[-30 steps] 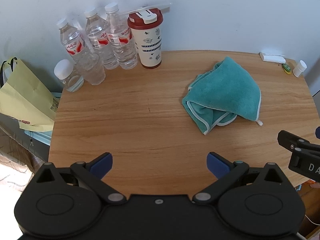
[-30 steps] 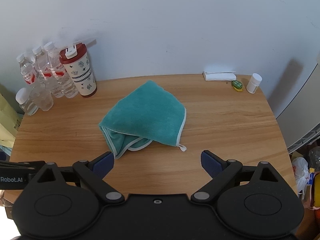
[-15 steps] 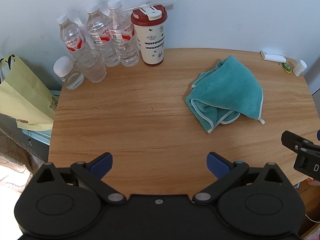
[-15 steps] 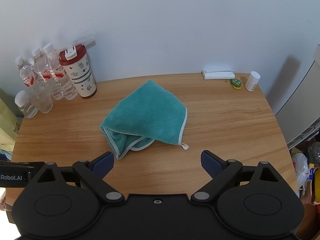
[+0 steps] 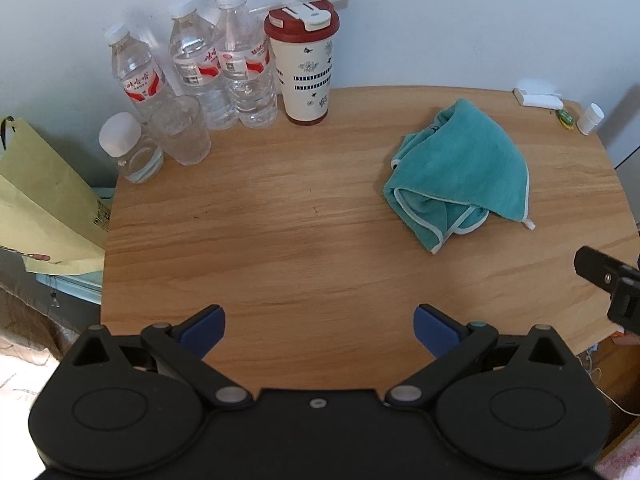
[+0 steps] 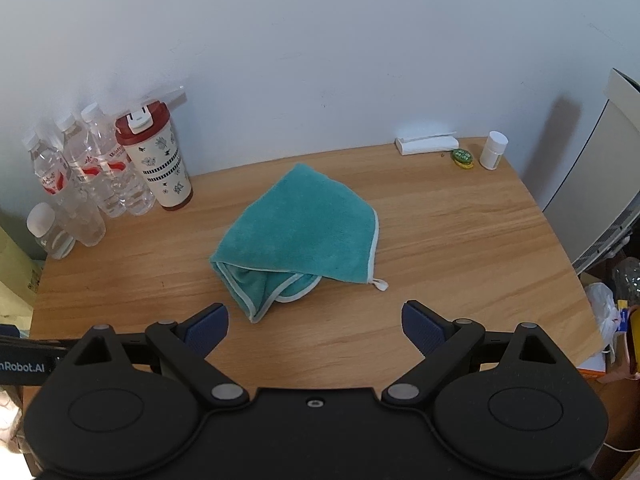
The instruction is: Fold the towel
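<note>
Your wooden table [image 6: 460, 240] carries everything in view. The teal towel [image 6: 304, 232] lies crumpled in a loose heap near the table's middle, toward the right side in the left wrist view [image 5: 460, 168]. It rests flat on the wood, touching neither tool.

Your right gripper [image 6: 315, 322] hovers with fingers spread wide and empty; the towel sits just ahead of the gap, its nearest folded corner close to the left fingertip [image 6: 208, 326] but apart from it. Your left gripper [image 5: 319, 328] is likewise spread and empty, with the towel well ahead and off to the right of its right fingertip [image 5: 434, 326].

The heap's long axis runs from the near-left corner toward the far wall, tapering to a rounded point at the back. The white-trimmed edges open toward you, and a small hanging loop [image 6: 380, 284] trails from the near-right corner.
</note>
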Available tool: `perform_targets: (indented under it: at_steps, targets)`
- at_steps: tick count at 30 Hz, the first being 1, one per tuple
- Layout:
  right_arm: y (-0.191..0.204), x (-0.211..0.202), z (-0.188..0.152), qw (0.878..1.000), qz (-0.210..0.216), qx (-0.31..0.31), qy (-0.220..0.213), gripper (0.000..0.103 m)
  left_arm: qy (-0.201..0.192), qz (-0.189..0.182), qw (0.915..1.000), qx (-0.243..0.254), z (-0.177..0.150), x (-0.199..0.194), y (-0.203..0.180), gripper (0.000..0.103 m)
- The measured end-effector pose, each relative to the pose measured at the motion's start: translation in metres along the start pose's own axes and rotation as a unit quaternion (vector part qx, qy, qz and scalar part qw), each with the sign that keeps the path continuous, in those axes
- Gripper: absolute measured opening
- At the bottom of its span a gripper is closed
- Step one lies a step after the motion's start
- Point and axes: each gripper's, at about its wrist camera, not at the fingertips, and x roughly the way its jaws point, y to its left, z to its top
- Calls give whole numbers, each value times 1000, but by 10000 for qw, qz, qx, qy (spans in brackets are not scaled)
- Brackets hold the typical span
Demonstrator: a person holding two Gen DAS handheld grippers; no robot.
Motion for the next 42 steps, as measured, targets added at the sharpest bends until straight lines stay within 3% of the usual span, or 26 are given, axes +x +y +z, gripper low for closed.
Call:
perform_targets:
  at_steps: [11,18,25,29,36,39,42]
  targets:
    - [26,-8,-20,9996,-190,229,18,96,34,-46,9999,142,-10,5,27,103]
    - [25,-13,-27,9993,-292,165,-167,96,-350,143,9974,616,-12,9,24,103]
    - [8,-2,-21,9987,-222,-28,-460,95,-707,-109,9902,1200,-1,24,-3,103]
    - [-6,18,-9,9986,-122,-319,-394,87,-813,-257,9886,1243,10,34,-20,103]
    - [-35,66,21,9985,155,-526,-28,66,-1008,-129,9862,1304,35,64,-74,103]
    - [-48,89,27,9969,329,-714,24,59,-1288,-109,9815,1412,40,76,-95,103]
    - [-62,112,31,9954,481,-813,126,49,-1213,59,9818,1457,46,93,-114,103]
